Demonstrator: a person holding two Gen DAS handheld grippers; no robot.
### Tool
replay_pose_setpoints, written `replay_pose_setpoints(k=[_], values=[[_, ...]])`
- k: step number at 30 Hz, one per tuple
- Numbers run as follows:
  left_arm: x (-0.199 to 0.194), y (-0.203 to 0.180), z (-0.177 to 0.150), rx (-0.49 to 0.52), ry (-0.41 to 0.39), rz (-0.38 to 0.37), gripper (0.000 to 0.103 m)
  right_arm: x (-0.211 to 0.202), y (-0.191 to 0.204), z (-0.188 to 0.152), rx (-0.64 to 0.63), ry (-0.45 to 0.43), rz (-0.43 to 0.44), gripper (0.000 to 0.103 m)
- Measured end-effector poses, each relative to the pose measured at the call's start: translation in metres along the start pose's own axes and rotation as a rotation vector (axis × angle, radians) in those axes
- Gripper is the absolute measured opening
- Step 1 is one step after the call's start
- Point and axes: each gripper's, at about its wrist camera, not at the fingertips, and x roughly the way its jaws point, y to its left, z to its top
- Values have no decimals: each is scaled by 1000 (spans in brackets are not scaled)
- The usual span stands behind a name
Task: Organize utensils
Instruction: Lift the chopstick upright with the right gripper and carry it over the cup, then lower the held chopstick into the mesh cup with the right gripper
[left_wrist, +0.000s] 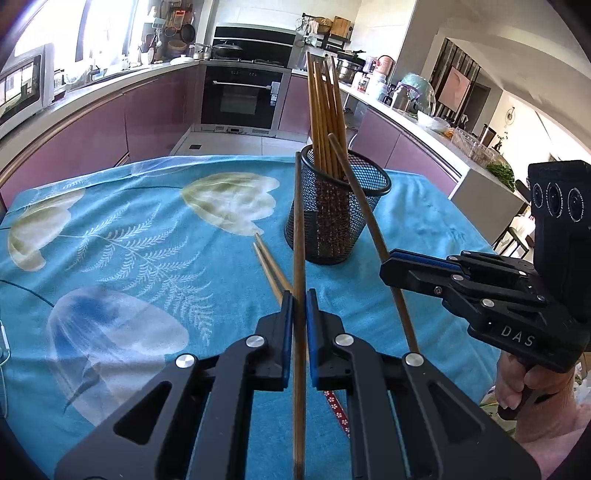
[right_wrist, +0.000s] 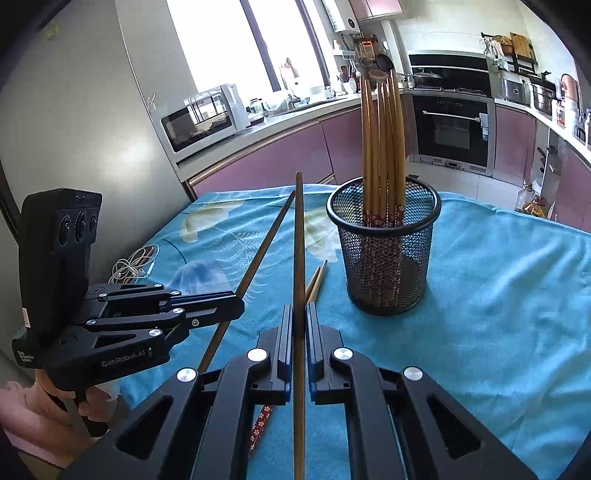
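Just short of the black wire-mesh cup on the blue-clothed worktop, each tool, left tool and right tool, grips one long brown wooden chopstick. Judged best: lift each tip above the cup's rim, clear of the standing chopstick bundle, before releasing.

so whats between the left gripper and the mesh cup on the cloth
A loose pair of chopsticks lies there, short of the cup, ahead of the left gripper; left wrist view.

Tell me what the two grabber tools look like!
Both are black plastic with silver round bolts and blue pads inside the fingers. The right gripper has "DAS" printed on it and a boxy top with three round lenses. The left gripper says "GenRobot.AI". A bare hand holds the right gripper's handle.
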Motion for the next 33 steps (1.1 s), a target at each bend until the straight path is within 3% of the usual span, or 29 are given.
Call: replay_pose_setpoints(k=[16,33], values=[[-49,-8,31,5,-125,-71,8,-42,-13,27,13,-151,-9,6],[-66,-16,87,5,-246,-98,8,-71,-16,77,-36,-278,-30,6]])
